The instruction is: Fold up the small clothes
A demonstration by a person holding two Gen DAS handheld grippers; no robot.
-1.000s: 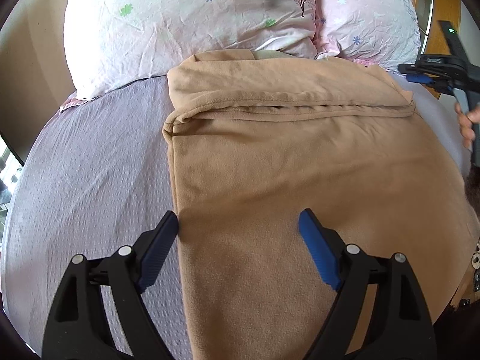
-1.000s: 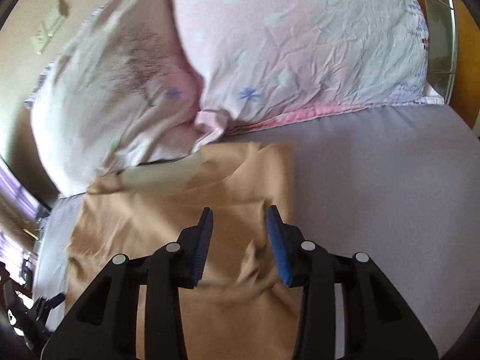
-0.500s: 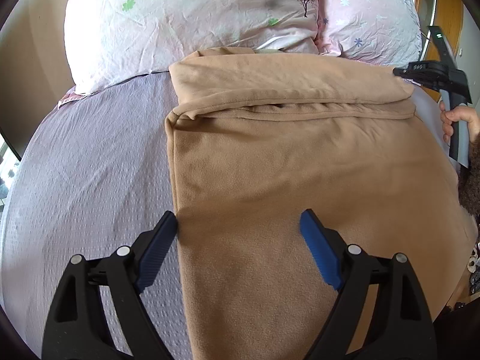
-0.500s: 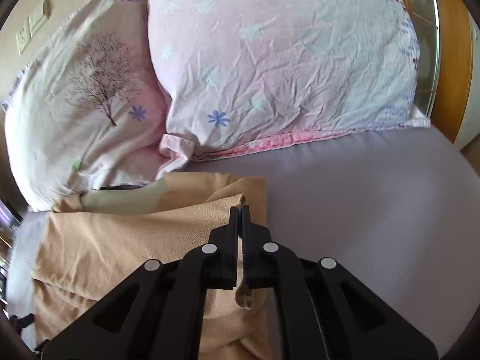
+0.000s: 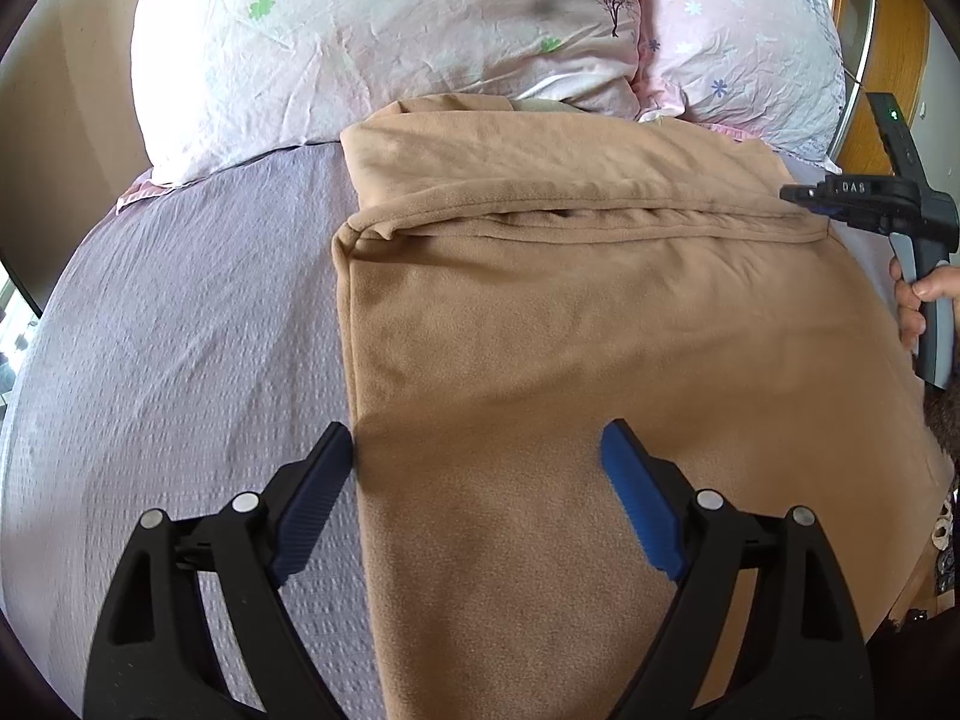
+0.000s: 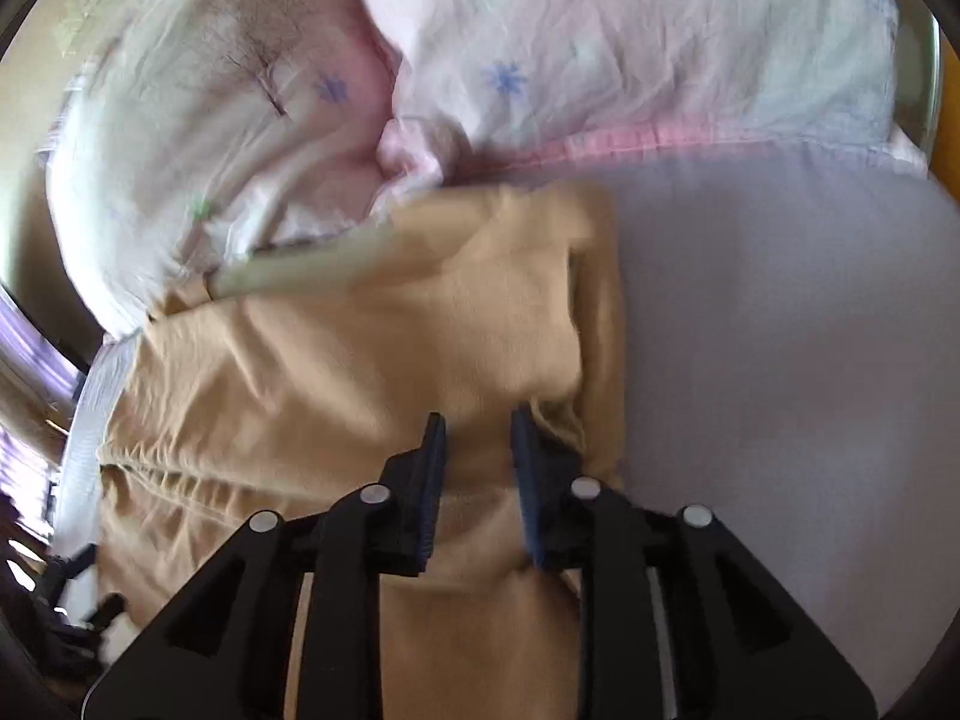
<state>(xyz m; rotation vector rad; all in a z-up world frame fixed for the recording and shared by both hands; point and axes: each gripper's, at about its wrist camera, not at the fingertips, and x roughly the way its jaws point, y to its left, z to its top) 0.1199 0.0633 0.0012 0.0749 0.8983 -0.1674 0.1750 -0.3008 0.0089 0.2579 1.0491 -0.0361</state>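
A tan garment [image 5: 588,336] lies flat on the lilac bed sheet [image 5: 180,360], its far end folded back toward me in a band below the pillows. My left gripper [image 5: 477,498] is open, hovering over the garment's near left edge, its left finger over the sheet. My right gripper [image 6: 477,474] is open by a narrow gap, low over the garment's [image 6: 372,372] right edge near the folded band, with nothing between the pads. It also shows in the left wrist view [image 5: 804,195] at the fold's right end, held by a hand.
Two flowered pillows [image 5: 372,36] [image 5: 738,30] lie against the far end of the bed. A wooden headboard with a metal rail [image 5: 864,30] stands at the far right. Bare sheet [image 6: 780,360] lies right of the garment.
My right gripper was shut on the garment's folded edge half a second ago; it has now opened, let go and pulled back. The folded band lies flatter. My left gripper stayed nearly still.
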